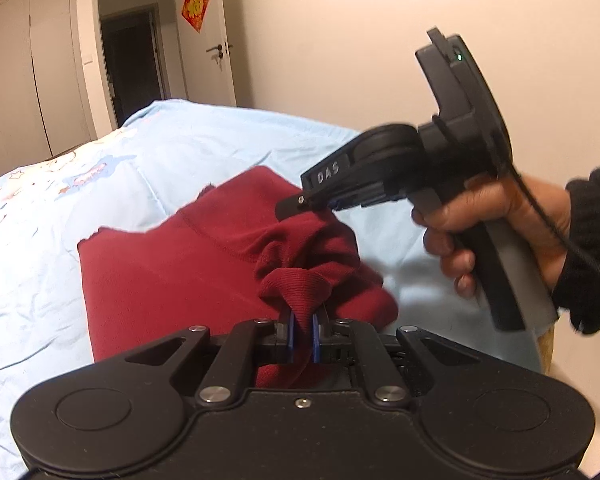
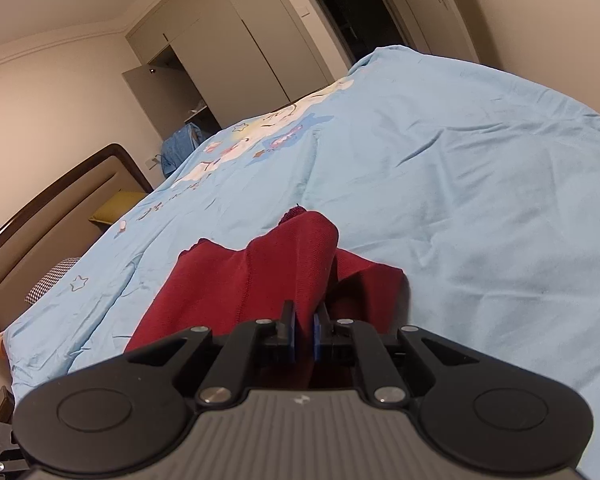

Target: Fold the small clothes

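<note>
My left tool (image 1: 303,334): pads together, clamped on bunched fold of dark red garment (image 1: 172,268). My right tool (image 2: 304,334): likewise pinched on raised fold of same cloth. Garment lies on bed's light blue quilt (image 2: 460,184), near edge lifted.

Black grippers (image 1: 304,330) (blue pads), black sleeve (image 1: 592,248)
</note>
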### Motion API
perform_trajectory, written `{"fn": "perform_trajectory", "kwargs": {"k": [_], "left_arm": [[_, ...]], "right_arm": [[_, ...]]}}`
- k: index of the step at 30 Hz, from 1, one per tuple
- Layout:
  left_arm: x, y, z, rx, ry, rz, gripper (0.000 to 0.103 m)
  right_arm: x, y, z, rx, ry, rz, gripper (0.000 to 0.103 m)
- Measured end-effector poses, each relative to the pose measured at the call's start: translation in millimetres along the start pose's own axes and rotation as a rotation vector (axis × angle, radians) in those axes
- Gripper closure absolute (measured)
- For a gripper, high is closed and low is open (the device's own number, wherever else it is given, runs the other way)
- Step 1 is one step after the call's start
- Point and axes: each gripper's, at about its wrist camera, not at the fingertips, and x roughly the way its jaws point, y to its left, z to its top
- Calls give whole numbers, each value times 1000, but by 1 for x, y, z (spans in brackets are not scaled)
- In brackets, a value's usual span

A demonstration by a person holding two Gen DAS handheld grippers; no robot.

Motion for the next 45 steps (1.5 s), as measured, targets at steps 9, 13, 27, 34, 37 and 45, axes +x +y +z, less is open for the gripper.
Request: {"fn": "perform_trajectory", "kwargs": {"k": [9, 13, 27, 34, 37, 45], "left_arm": [[0, -11, -4, 63, 6, -25, 96], [3, -13, -9, 78, 17, -39, 95], [-3, 12, -10, -106, 23, -89, 44], [-18, 29, -8, -195, -33, -10, 12], [-25, 42, -10, -252, -64, 79, 5], [-18, 87, -21, -444, 8, 292, 1]], "right_arm": [[-7, 0, 7, -23, -33, -39, 94], [-7, -7, -2, -6, -23, -67, 94], [-14, -8, -10, -10, -26, -107, 59], [-22, 3, -10, -54, -58, -139, 22], [-27, 9, -11, -69, -74, -151, 11], [-46, 48, -35, -211, -106, -189, 0]]}}
